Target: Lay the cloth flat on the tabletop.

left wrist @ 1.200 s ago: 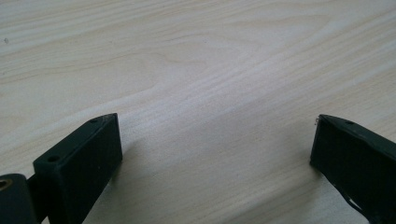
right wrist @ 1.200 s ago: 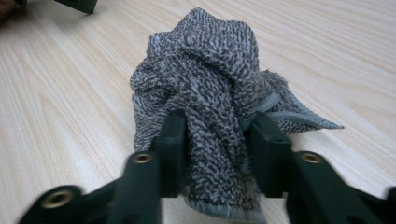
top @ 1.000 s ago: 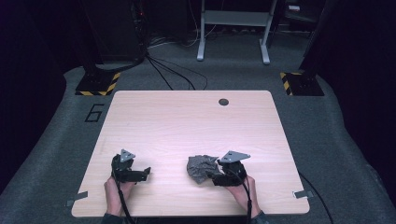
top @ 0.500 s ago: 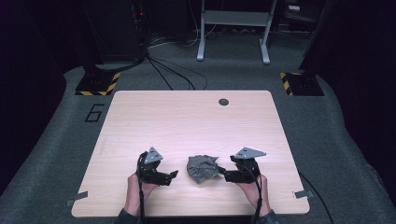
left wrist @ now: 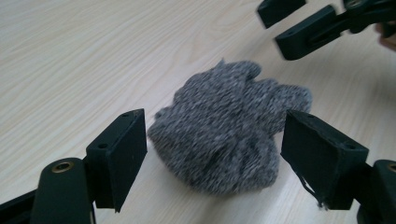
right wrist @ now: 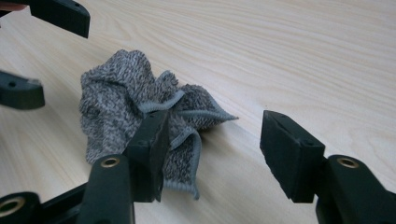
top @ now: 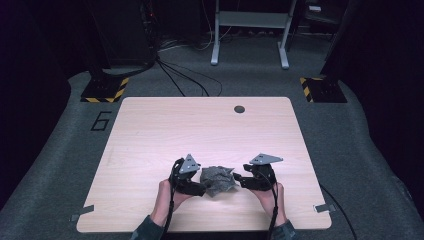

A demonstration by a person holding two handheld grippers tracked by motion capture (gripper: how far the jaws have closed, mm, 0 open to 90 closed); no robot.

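Observation:
A crumpled grey knitted cloth [top: 217, 179] lies near the front of the wooden table [top: 200, 130]. My left gripper [top: 200, 189] sits at its left side. In the left gripper view the cloth [left wrist: 229, 135] bulges between the jaws of the left gripper [left wrist: 212, 140], which have just been closing, with gaps on both sides. My right gripper [top: 240, 180] faces it from the right. In the right gripper view its jaws [right wrist: 217, 140] have also been closing. The left pad [right wrist: 156, 140] is at the cloth's hem [right wrist: 121, 107], and only a pointed corner reaches into the gap.
A small dark round grommet [top: 239, 109] sits near the table's far edge. Beyond the table, cables, two yellow-and-black striped bases [top: 105, 90] and a white metal frame [top: 250, 30] stand on the grey floor. Tape tabs mark the front corners [top: 322, 207].
My left hand has slid right across the table from the front left up to the cloth. The right gripper has shifted slightly. The cloth has stayed in place.

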